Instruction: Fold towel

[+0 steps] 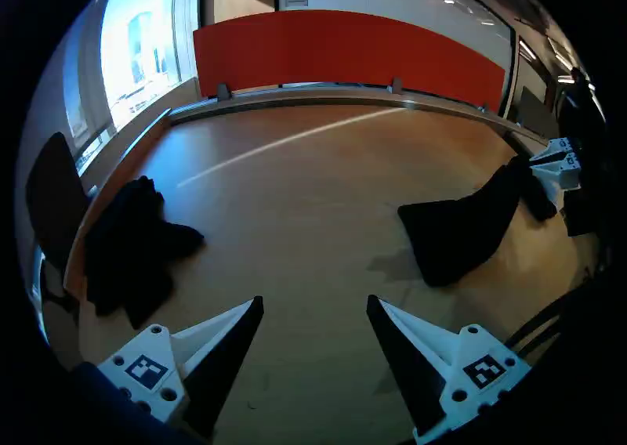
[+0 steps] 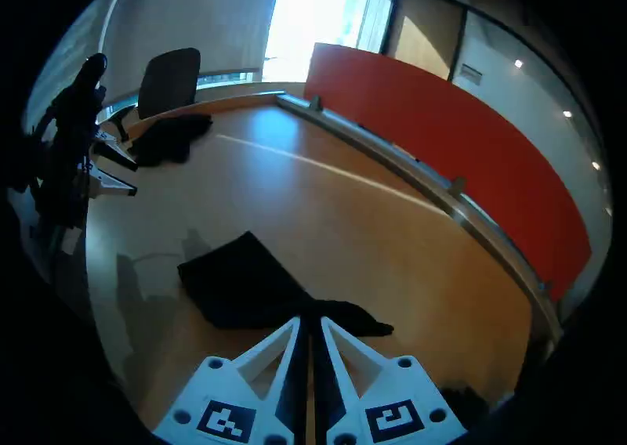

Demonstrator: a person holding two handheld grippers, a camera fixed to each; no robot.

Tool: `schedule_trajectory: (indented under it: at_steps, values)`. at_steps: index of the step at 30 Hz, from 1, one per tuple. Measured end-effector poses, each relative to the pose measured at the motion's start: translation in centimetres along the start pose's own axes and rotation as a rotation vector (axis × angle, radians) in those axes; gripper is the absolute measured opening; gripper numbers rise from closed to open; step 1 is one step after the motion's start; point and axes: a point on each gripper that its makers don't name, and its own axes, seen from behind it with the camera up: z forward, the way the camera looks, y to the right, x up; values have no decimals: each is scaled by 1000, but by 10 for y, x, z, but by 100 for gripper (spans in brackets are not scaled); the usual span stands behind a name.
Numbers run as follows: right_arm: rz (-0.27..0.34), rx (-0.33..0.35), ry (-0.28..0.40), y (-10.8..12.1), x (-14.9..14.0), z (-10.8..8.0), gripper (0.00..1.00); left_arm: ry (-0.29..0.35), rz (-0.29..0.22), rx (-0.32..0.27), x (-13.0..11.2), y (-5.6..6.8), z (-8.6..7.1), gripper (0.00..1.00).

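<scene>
Wooden tabletop (image 1: 313, 194) is running up to the red divider (image 1: 353, 49); I am holding my left gripper (image 1: 313, 299) wide open. My right gripper (image 2: 310, 320) is pinching the edge of the black towel (image 2: 235, 280), well short of that divider.

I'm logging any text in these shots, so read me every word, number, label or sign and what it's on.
Nothing here can be read as words or numbers.
Markers on the left gripper and the right gripper: black-and-white square patterns, no letters.
Small wall plate: too small to read.
Towel held by the right gripper: no label visible.
</scene>
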Motion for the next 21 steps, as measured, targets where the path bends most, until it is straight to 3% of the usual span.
schedule_trajectory:
  at_steps: [11, 21]
  values:
    - [-42, 72, 10, -36, 21, 22, 11, 8, -11, 7, -1, -5, -5, 98]
    - [-25, 153, 5, -75, 28, 57, 12, 11, -28, 25, -6, -15, -14, 98]
